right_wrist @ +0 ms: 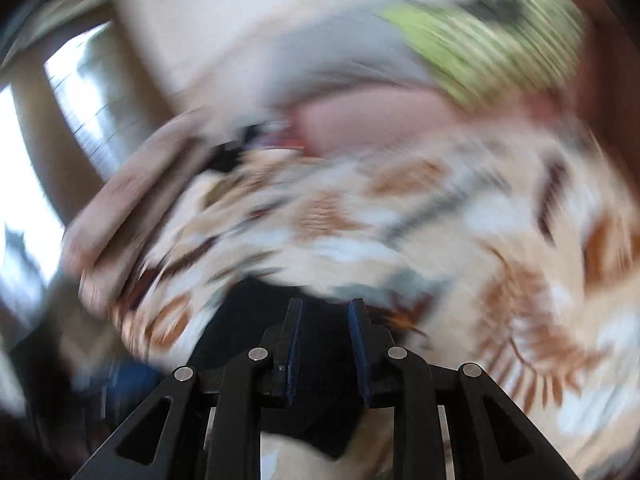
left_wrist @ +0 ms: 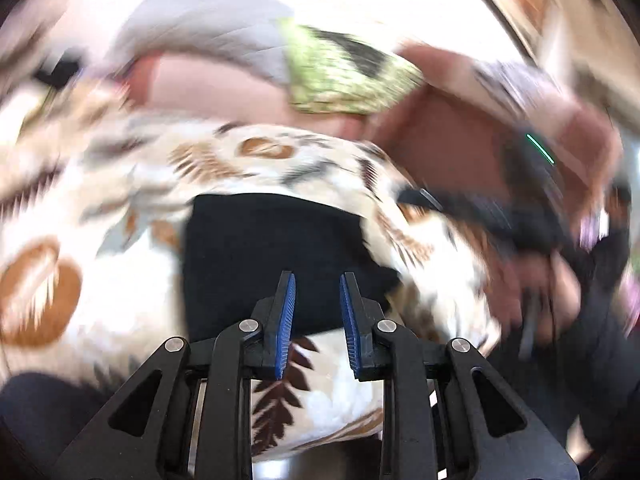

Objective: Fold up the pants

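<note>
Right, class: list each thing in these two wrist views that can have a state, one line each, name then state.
left gripper: open, nothing between its fingers, over the black pants.
right gripper: open, holding nothing.
black pants: folded into a compact block, lying flat on the leaf-print bedspread.
green pillow: lying at the far end, blurred.

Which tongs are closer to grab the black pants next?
Probably the left tongs: open, pointing squarely at the black pants on the leafy bedspread. The right tongs are open too, but that view is blurrier and shows less of the pants.
</note>
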`<control>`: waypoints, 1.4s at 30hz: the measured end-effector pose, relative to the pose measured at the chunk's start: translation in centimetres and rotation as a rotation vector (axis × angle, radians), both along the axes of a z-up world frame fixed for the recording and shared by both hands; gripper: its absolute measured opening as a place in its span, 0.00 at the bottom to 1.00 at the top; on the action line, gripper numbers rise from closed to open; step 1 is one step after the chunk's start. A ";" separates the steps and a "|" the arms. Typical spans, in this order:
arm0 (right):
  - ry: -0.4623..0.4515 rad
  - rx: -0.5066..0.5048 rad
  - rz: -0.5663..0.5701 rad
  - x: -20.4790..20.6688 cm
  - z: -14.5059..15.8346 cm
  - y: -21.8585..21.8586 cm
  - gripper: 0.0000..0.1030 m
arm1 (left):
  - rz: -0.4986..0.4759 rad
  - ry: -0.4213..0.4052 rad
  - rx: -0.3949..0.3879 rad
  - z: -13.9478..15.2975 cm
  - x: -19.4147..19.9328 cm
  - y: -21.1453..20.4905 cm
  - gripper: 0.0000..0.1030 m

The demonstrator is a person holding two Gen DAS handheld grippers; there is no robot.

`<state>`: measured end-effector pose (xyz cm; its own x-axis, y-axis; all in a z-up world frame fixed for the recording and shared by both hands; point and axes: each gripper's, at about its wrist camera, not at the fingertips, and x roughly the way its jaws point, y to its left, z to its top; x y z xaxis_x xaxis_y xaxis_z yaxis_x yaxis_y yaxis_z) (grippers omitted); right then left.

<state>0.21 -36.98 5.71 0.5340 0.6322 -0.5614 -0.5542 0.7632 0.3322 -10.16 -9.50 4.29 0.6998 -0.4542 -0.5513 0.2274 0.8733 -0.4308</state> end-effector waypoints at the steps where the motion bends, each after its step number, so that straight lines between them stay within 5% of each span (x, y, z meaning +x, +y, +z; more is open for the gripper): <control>1: -0.043 -0.040 0.044 -1.5 0.0 1.4 0.21 | 0.025 0.050 -0.042 -0.6 0.9 0.8 0.20; 4: -0.061 -0.182 0.105 -3.5 -2.0 4.7 0.21 | 0.060 0.159 -0.019 -2.9 2.1 0.3 0.20; 7: 0.083 -0.307 0.102 -2.7 -6.0 6.0 0.21 | 0.064 0.312 0.009 -6.8 3.6 -0.9 0.20; 12: 0.133 -0.278 0.103 -2.0 -6.8 4.8 0.22 | 0.061 0.318 -0.018 -6.6 3.4 -0.9 0.20; 17: 0.040 -0.177 0.055 -2.1 -4.5 4.7 0.21 | 0.071 0.181 0.017 -1.2 4.0 0.5 0.20; 19: -0.050 -0.124 -0.018 -1.6 -3.0 3.8 0.22 | 0.083 0.147 0.068 0.0 7.2 1.4 0.32; 25: -0.084 -0.140 -0.081 2.6 -3.7 5.4 0.22 | 0.032 0.275 0.102 -4.8 15.1 1.9 0.35; 28: 0.114 -0.254 -0.078 4.8 -8.1 6.6 0.23 | 0.050 0.280 0.077 -6.5 15.3 2.2 0.38; 33: 0.084 -0.213 -0.089 4.4 -7.8 6.1 0.24 | 0.050 0.256 0.074 -6.1 15.0 2.3 0.38; 36: 0.065 -0.187 -0.096 3.6 -6.9 5.4 0.25 | 0.075 0.171 0.066 -4.5 13.7 2.2 0.37; 39: -0.039 -0.132 -0.093 1.3 -4.7 4.8 0.24 | 0.014 0.065 0.063 -2.3 10.8 1.1 0.38; 42: -0.094 -0.125 -0.014 -1.4 -3.4 5.2 0.25 | -0.029 0.074 0.077 -2.7 8.3 -0.3 0.40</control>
<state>-1.18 -31.78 2.31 0.5959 0.5529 -0.5824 -0.5674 0.8031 0.1820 -1.87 -9.82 1.58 0.6434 -0.4277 -0.6349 0.2231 0.8981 -0.3789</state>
